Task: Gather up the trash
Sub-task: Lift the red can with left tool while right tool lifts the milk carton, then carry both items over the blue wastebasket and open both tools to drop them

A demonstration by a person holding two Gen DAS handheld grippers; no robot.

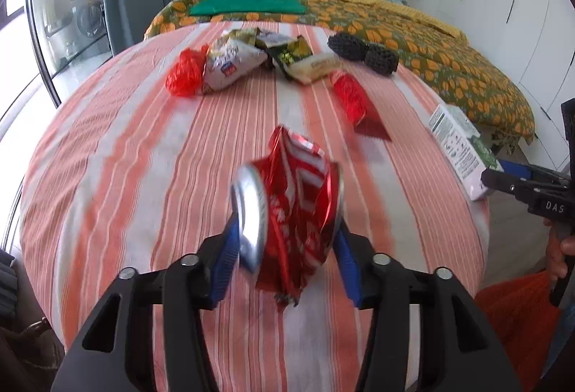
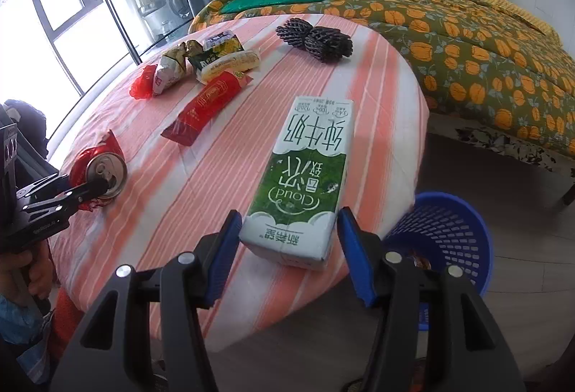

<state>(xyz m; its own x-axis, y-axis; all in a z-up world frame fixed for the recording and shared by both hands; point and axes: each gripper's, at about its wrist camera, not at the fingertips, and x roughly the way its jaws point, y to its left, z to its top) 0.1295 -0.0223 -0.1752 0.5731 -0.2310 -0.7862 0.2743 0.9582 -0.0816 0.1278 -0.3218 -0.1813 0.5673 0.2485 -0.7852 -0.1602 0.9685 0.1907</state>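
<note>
A crushed red drinks can lies on the striped round table, its silver top tilted up. My left gripper is open around the can, the blue pads close at either side; the can looks blurred against the sharp fingers. From the right wrist view the left gripper reaches over the can. A green and white milk carton lies at the table's near edge. My right gripper is shut on its near end, also visible at the carton as the right gripper.
A blue slotted basket stands on the floor below the table edge. Further back lie a red wrapper, a red plastic bag, several snack wrappers and a black netted bundle. A bed stands behind.
</note>
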